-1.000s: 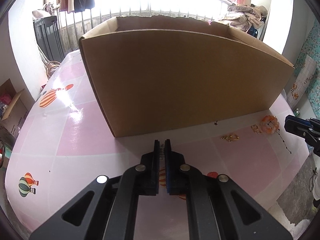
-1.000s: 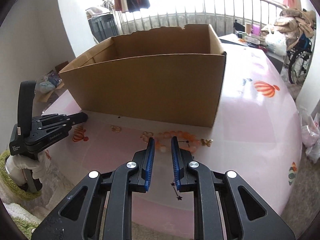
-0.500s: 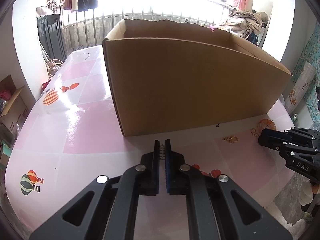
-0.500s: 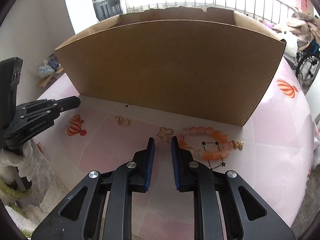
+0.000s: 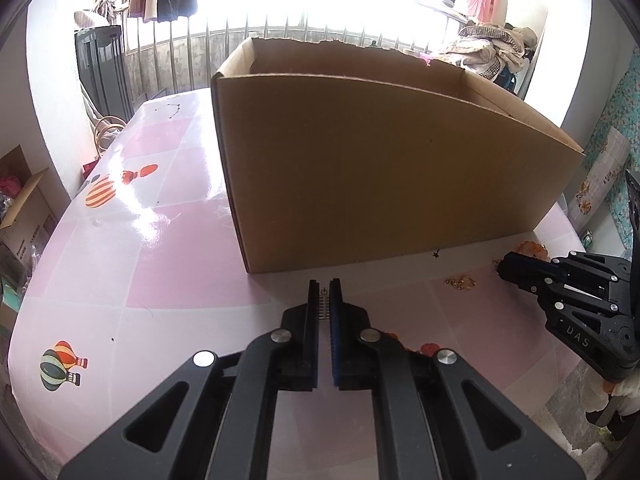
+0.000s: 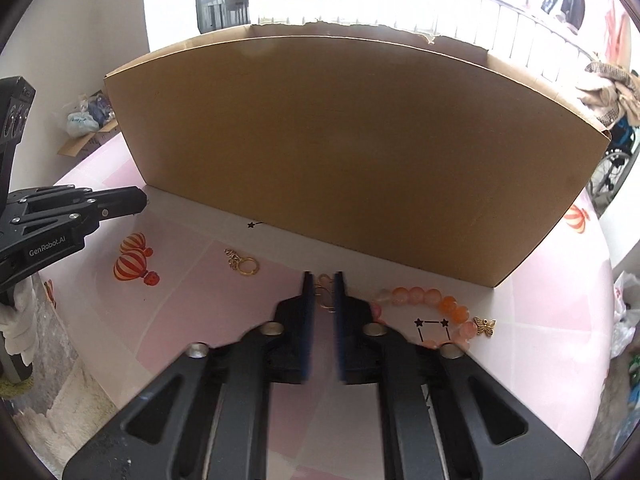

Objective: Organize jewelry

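My right gripper (image 6: 325, 280) is low over the pink table, jaws closing on a gold wire charm (image 6: 325, 294) that fills the gap between the blue pads. An orange bead bracelet (image 6: 428, 300) and a gold butterfly charm (image 6: 485, 326) lie to its right. A gold ring on a short chain (image 6: 242, 264) lies to its left. My left gripper (image 5: 324, 292) is shut on a small silver toothed piece (image 5: 322, 306) and hovers before the cardboard box (image 5: 380, 184). In the left wrist view the right gripper (image 5: 506, 266) reaches in from the right, near the gold ring (image 5: 460, 282).
The tall open cardboard box (image 6: 340, 152) stands just behind the jewelry and blocks the way forward. The pink tablecloth (image 5: 120, 280) with balloon prints lies bare to the left of the box. The table's near edge drops off close behind both grippers.
The right gripper moved down and leftward until the gold charm sat between its jaws, which narrowed. In the left wrist view the box's near left corner shifted right; the left gripper stayed put.
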Demonstrator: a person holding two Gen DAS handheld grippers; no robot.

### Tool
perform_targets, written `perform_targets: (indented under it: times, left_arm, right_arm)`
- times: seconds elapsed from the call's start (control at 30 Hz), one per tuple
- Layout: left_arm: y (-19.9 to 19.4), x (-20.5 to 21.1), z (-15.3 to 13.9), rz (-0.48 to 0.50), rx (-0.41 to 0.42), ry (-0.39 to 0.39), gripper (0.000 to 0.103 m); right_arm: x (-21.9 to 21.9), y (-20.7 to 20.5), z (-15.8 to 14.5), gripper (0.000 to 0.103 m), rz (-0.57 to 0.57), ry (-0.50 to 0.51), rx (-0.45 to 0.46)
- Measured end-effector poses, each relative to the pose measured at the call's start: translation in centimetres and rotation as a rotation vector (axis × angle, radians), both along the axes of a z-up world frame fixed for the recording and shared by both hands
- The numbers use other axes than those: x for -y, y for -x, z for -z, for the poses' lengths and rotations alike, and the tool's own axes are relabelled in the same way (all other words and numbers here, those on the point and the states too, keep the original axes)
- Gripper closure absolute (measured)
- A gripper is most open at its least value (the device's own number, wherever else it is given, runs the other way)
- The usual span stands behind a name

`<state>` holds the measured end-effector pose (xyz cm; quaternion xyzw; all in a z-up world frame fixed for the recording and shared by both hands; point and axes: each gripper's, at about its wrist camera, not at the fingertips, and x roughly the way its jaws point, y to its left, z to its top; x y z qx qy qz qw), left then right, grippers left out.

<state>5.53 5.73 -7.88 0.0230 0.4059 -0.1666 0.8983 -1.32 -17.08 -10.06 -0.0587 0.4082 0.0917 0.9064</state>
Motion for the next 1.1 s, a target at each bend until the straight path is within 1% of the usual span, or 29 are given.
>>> perform_targets:
  times: [0.27,0.33,0.43,0.5,0.53,0.57,0.63,0.7,0.83,0.9,0.93,1.1]
  left_arm:
    - [0.1,-0.1,0.0,-0.003,0.006,0.002,0.099]
    - [0.1,-0.2,0.0,-0.003,0.006,0.002,0.099]
    - [0.0,-0.2,0.0,-0.003,0.006,0.002,0.099]
    - [0.0,-0.3,-0.1,-0.005,0.005,0.004,0.099]
    - [0.0,-0.4,-0.1,-0.007,0.005,0.005,0.099]
    - [0.0,-0.5,-0.1,-0.008,0.004,0.007,0.099]
    - [0.1,-0.5,0.0,-0.011,0.003,0.008,0.099]
    - [0.1,-0.5,0.0,-0.014,0.002,0.008,0.099]
    - [0.1,-0.5,0.0,-0.022,-0.001,0.006,0.099]
    - [0.2,-0.5,0.1,-0.026,0.0,0.006,0.099]
    - [0.2,-0.5,0.0,-0.027,0.001,0.007,0.099]
    - [0.5,-0.4,-0.1,-0.033,0.007,0.012,0.099]
  right_arm:
    - [0.7,0.0,-0.4,0.099,0.004,-0.044,-0.006]
    - [1.2,-0.3,-0.9,0.102,-0.001,-0.046,-0.002]
    - [1.3,-0.3,-1.2,0.1,-0.002,-0.048,-0.008]
    - [1.3,-0.4,-1.3,0.098,0.01,-0.053,-0.021]
    - [1.3,-0.5,-1.4,0.09,0.013,-0.067,-0.034]
    - [1.3,-0.5,-1.7,0.081,0.017,-0.082,-0.051]
    - [1.3,-0.8,-1.8,0.074,0.024,-0.101,-0.068]
    - [1.0,-1.1,-1.7,0.074,0.027,-0.096,-0.082]
    - [-0.5,-1.5,-1.4,0.075,0.028,-0.014,-0.103]
    - [-1.3,-1.6,-1.5,0.079,0.028,0.031,-0.116]
    - [-1.5,-1.7,-1.6,0.089,0.027,0.036,-0.131]
    - [-2.3,-2.5,-2.0,0.09,0.034,0.037,-0.185]
